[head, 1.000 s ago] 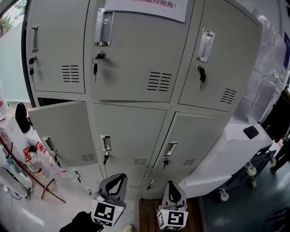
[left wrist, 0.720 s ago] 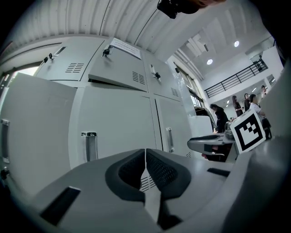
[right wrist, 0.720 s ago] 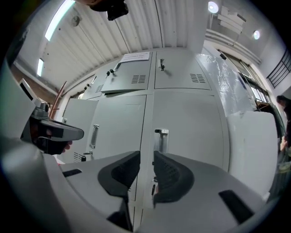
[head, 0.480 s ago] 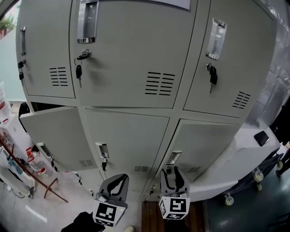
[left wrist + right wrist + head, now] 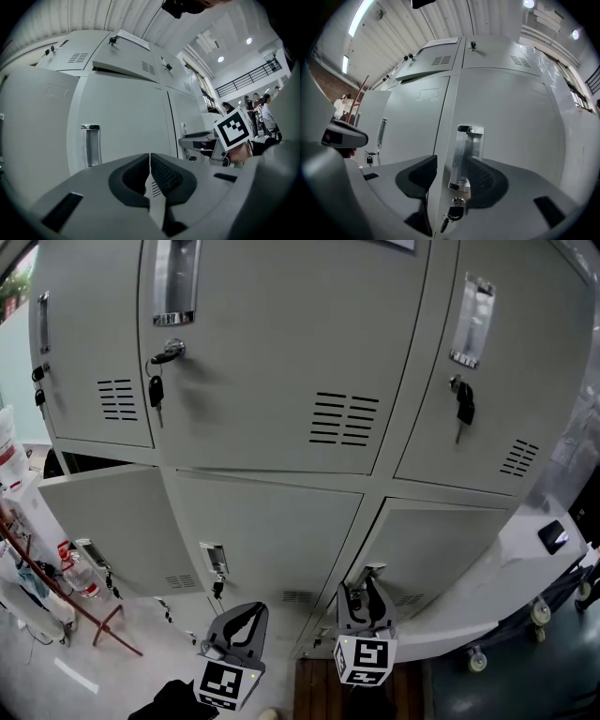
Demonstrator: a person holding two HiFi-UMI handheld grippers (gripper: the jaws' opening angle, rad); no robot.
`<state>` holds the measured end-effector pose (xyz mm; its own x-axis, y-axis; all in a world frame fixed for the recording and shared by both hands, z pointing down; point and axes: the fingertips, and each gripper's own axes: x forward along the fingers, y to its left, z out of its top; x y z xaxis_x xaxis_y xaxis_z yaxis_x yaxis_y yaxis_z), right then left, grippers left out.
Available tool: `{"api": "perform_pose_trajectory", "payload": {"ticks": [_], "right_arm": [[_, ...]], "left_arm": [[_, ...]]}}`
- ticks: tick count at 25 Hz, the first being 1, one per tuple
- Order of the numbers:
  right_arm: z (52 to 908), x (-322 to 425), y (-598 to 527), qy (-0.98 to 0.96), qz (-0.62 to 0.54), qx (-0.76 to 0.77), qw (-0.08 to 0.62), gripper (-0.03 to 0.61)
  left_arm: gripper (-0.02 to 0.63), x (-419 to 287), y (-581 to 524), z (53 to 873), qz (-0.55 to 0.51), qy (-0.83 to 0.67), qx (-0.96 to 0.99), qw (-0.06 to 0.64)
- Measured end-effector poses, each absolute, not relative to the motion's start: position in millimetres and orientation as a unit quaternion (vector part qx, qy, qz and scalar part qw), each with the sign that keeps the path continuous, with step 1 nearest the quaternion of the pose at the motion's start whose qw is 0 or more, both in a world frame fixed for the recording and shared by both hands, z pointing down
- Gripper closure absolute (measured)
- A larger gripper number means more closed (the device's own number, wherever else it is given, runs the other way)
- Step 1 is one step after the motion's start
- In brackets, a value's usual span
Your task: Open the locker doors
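Fingers (image 5: pixel 490 180) of my right gripper (image 5: pixel 451 168) have just spread wide and bracket the upright handle (image 5: pixel 464 154) of the lower right locker door (image 5: pixel 515 117), not yet pinching it. The handle's long axis runs vertically. My left gripper (image 5: pixel 149 165) sits farther from it, fingers pressed together, empty.

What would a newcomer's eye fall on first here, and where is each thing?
A wall of grey lockers fills the head view, keys hanging from the upper locks and one door at lower left standing ajar. At the bottom, the right gripper has its fingers either side of the lower right door's metal handle; they have just been opening and do not clamp it. The left gripper beside it is shut and empty.
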<state>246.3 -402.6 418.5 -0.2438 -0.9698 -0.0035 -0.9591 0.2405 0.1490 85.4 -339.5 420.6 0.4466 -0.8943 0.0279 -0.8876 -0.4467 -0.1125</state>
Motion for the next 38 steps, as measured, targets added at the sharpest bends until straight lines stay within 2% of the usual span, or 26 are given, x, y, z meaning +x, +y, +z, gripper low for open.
{"api": "perform_pose_trajectory", "payload": {"ticks": [3,5,38], "right_arm": [[421.5,246.5,-404.6,-0.785,-0.059,0.615,0.050,0.396],[422.3,247.0,-405.4,-0.782,-0.059,0.618,0.052,0.441],[424.5,268.3,-328.2,-0.755,-0.049,0.652,0.056,0.431]], "left_arm": [[0.588,85.4,-340.6,422.9,-0.052,0.524,-0.850,0.034],[0.588,85.5,-341.1,422.3,-0.049,0.524,-0.850,0.034],[0.588,107.9,-296.3,413.1,-0.037,0.463,-0.885,0.040]]}}
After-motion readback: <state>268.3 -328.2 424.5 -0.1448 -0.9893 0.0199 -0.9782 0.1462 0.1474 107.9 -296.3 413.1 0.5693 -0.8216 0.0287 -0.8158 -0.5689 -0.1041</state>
